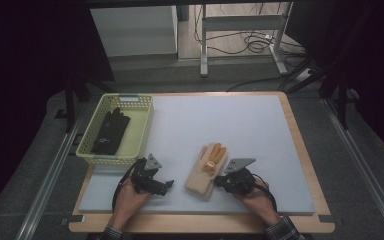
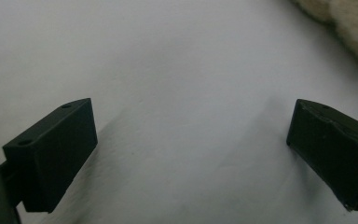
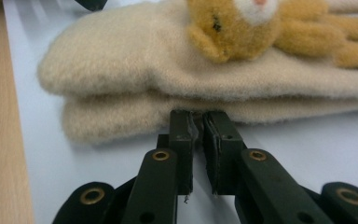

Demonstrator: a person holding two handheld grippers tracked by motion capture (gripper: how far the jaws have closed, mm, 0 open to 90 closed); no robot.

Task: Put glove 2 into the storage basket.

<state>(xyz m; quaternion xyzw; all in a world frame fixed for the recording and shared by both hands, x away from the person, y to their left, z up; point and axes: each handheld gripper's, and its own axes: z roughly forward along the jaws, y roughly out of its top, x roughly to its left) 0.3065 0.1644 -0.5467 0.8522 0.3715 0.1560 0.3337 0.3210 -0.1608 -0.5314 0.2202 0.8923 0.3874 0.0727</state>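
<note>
On the tabletop (image 1: 300, 150) lies a pale mat (image 1: 240, 125). A cream glove (image 1: 206, 171) with orange fingers and a small orange bear on its back rests near the middle of the mat's near half, cuff toward 6 o'clock, fingers toward 12. In the right gripper view it looks like two layers stacked, glove (image 3: 135, 60) with the bear (image 3: 233, 28) on top.

The right gripper (image 1: 219, 182) sits at about 4 o'clock from the glove, touching its cuff edge. In the right gripper view the right gripper (image 3: 198, 122) has its jaws drawn nearly together, tips pressed against the edge of the lower layer; whether fabric is pinched between them cannot be told.

The left gripper (image 1: 167, 186) rests on the mat at about 8 o'clock from the glove, just beside it and apart from it. In the left gripper view the left gripper (image 2: 191, 140) has its jaws spread wide over bare mat, with a corner of the glove (image 2: 349, 28) at 1 o'clock.

A yellow-green basket (image 1: 145, 125) stands at the mat's far left, around 10 o'clock from the glove, and holds a black glove (image 1: 111, 131).
</note>
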